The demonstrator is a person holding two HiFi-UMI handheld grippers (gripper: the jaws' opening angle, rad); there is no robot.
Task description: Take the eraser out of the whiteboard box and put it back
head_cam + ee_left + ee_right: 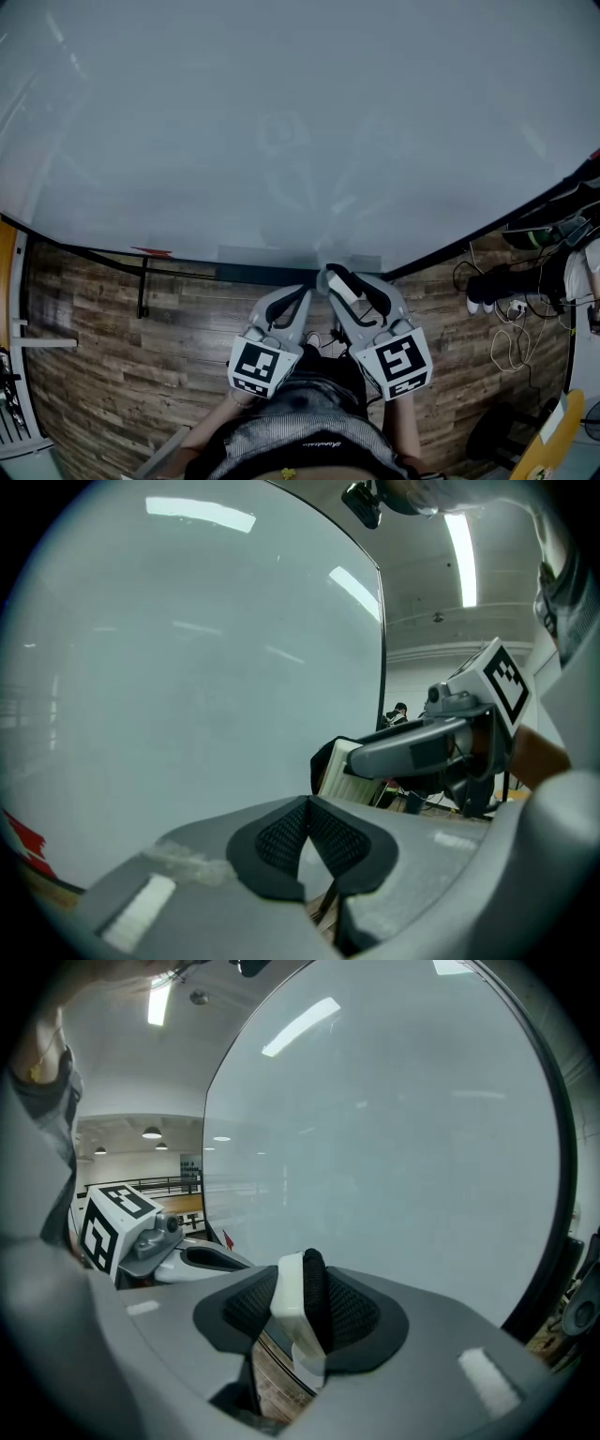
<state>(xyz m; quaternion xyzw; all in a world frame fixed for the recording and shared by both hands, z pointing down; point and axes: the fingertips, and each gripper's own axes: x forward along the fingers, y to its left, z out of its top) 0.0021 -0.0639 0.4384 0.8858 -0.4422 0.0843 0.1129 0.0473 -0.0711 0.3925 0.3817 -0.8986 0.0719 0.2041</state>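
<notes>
The eraser (341, 287), a white block with a black felt side, is clamped between the pads of my right gripper (343, 281), just in front of the whiteboard's lower edge. In the right gripper view the eraser (302, 1309) stands upright between the two black pads. A faint clear box (281, 257) runs along the bottom of the whiteboard (281, 122), just beyond the eraser. My left gripper (302, 292) hangs beside the right one, its pads (330, 841) touching at the tips with nothing between them. From the left gripper view, the eraser (339, 771) shows at the right.
A red object (152, 251) sits on the board's lower rail at the left. A black stand leg (142, 286) drops to the wooden floor (112, 356). Cables and black gear (511, 286) lie on the floor at the right.
</notes>
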